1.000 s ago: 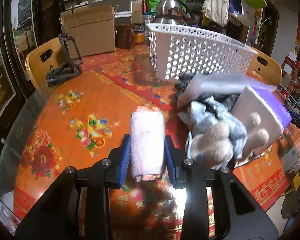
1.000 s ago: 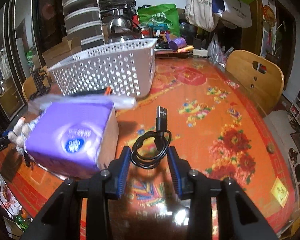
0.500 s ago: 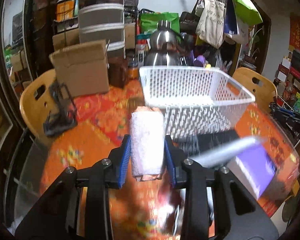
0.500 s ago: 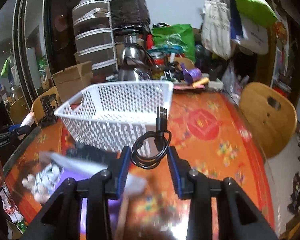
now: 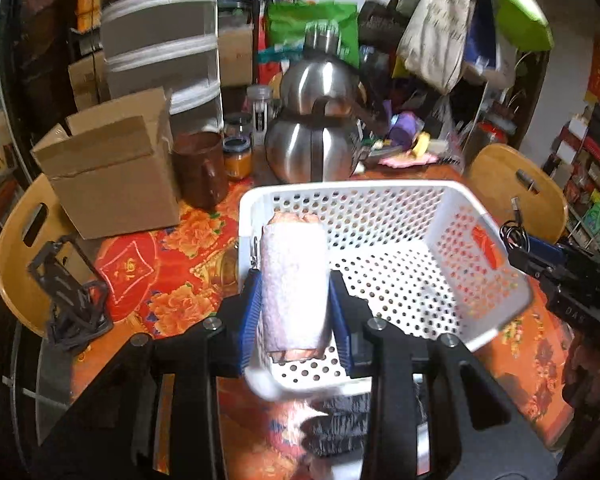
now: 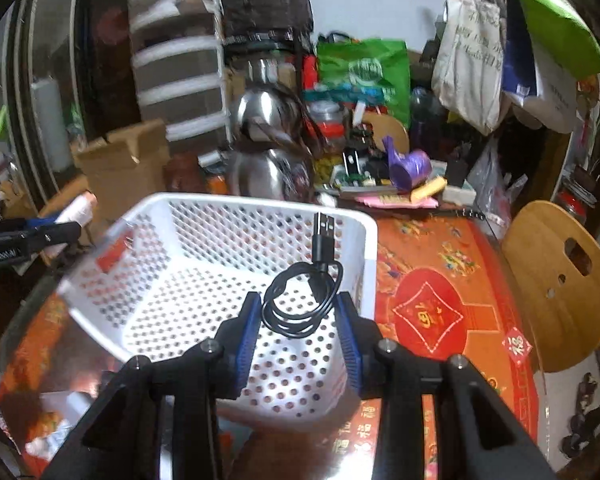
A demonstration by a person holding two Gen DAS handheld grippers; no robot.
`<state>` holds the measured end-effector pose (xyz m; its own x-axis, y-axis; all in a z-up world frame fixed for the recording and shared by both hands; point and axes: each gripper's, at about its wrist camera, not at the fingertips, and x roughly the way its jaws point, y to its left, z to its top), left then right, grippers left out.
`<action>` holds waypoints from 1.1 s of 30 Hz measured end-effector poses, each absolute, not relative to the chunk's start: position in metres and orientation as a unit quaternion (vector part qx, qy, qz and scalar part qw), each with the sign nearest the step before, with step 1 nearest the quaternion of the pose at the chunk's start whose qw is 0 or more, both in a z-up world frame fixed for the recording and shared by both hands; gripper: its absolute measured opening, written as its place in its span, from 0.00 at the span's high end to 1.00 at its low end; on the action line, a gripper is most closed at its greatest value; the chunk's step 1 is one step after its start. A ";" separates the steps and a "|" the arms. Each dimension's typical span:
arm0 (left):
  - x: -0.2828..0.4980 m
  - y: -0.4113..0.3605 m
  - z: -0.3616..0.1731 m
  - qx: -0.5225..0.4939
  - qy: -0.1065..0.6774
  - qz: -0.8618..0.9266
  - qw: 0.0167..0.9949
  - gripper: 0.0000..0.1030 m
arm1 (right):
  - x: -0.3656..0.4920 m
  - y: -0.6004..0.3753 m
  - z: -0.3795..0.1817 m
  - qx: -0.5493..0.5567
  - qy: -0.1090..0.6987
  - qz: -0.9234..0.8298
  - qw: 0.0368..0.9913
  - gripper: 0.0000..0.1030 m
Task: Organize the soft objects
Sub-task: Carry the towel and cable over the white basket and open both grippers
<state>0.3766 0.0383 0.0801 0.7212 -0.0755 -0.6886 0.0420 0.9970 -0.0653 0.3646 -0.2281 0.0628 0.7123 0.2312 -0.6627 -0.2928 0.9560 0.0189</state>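
Note:
My left gripper (image 5: 294, 312) is shut on a rolled pale towel (image 5: 294, 284) and holds it over the near left corner of the white perforated basket (image 5: 496, 236). My right gripper (image 6: 298, 320) is shut on a coiled black USB cable (image 6: 304, 300), hanging above the basket (image 6: 364, 256) near its right wall. The basket looks empty inside. In the left wrist view the right gripper (image 5: 540, 248) with the cable shows at the basket's right rim. The left gripper with the towel (image 6: 76, 212) shows at the left edge of the right wrist view. A dark knitted item (image 5: 336, 424) lies below the basket.
Behind the basket stand steel kettles (image 5: 316, 136), a brown jar (image 5: 200, 168) and a cardboard box (image 5: 112, 176). Wooden chairs (image 6: 560, 284) flank the red flowered table (image 6: 432, 316). A black folding stand (image 5: 68, 300) sits at the left. Soft items (image 6: 48, 440) lie at the lower left.
Both grippers have risen and moved forward from the table's near side to above the basket, carrying the towel and the cable. The tissue box and plush items have dropped out of view.

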 end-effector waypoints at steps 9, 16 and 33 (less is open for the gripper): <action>0.425 0.025 0.037 -0.023 0.427 -0.029 0.904 0.71 | 0.385 -0.222 0.037 -0.045 0.379 0.139 0.914 0.64; 0.428 0.023 0.023 -0.029 0.433 -0.025 0.900 0.70 | 0.389 -0.221 0.037 -0.052 0.382 0.133 0.913 0.64; 0.371 0.019 0.067 -0.007 0.361 -0.028 0.932 0.05 | 0.355 -0.225 0.061 -0.029 0.339 0.146 0.929 0.17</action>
<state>0.3710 0.0192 0.0667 0.7373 -0.0566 -0.6732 0.0464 0.9984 -0.0332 0.3548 -0.2253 0.0605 0.7271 0.2515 -0.6388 -0.2914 0.9556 0.0446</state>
